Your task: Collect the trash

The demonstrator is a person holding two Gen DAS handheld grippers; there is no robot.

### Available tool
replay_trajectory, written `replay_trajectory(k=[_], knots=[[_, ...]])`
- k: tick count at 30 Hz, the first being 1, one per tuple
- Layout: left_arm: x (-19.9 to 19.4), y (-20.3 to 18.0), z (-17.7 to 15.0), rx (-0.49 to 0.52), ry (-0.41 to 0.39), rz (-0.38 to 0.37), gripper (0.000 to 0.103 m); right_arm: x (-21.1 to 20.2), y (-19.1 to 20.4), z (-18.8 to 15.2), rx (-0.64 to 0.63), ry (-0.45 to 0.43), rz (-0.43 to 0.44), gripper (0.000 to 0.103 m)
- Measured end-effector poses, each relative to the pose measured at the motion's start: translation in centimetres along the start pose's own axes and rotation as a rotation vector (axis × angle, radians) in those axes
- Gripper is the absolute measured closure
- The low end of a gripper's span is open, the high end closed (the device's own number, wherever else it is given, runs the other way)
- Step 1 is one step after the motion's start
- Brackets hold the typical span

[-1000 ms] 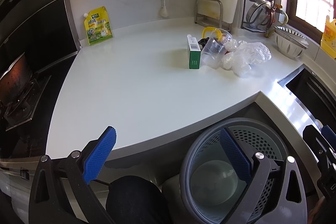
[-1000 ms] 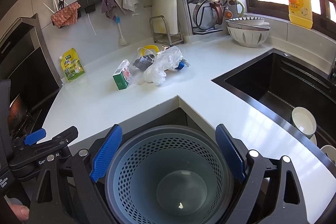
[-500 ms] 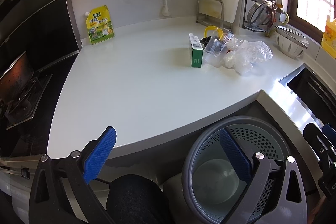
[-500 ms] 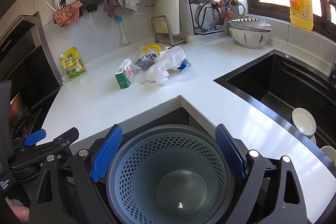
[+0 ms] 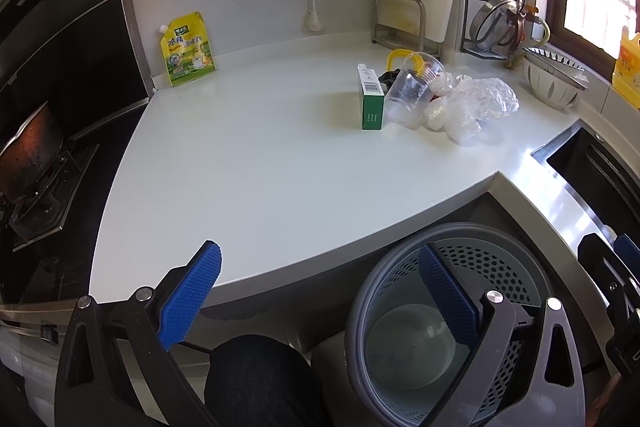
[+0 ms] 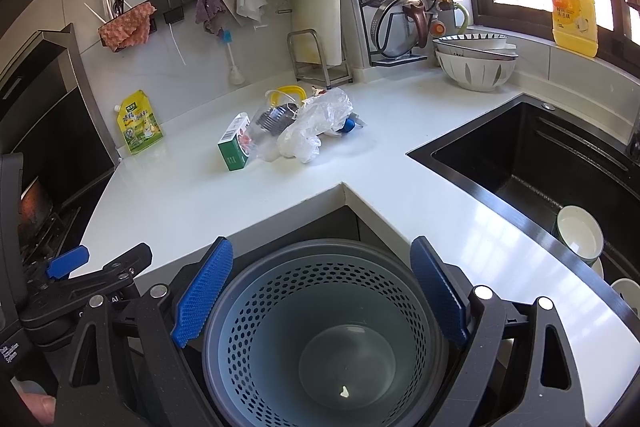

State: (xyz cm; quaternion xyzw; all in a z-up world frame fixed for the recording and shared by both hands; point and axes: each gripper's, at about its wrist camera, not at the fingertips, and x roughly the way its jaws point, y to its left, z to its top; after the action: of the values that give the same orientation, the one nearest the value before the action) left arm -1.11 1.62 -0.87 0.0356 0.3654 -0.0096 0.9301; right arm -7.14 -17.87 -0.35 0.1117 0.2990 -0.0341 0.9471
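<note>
Over the white L-shaped stone counter (image 5: 260, 155), my right gripper (image 6: 320, 301) gapes wide above the grey perforated plastic bin (image 6: 320, 339); my left gripper (image 5: 320, 301) hangs wide too; only the right view shows the scrap (image 6: 343, 392) inside; the trash pile (image 6: 280, 131) sits mid-counter

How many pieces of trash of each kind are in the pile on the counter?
green carton: 1
clear plastic cup: 1
clear plastic bag: 1
yellow loop: 1
Total: 4 that I can tell apart; more bits are hidden.
</note>
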Motion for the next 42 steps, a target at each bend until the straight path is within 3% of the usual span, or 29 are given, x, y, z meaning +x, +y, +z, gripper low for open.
replay_trajectory(k=[22, 42], knots=[[1.6, -1.0, 2.1, 0.009, 0.003, -0.001, 0.006, 2.4, -0.4, 2.5, -0.001, 0.018, -0.001, 0.017], [8.7, -0.4, 6.6, -0.027, 0.05, 0.026, 0.006, 10.0, -2.1, 5.5, 0.011, 0.081, 0.0, 0.017]])
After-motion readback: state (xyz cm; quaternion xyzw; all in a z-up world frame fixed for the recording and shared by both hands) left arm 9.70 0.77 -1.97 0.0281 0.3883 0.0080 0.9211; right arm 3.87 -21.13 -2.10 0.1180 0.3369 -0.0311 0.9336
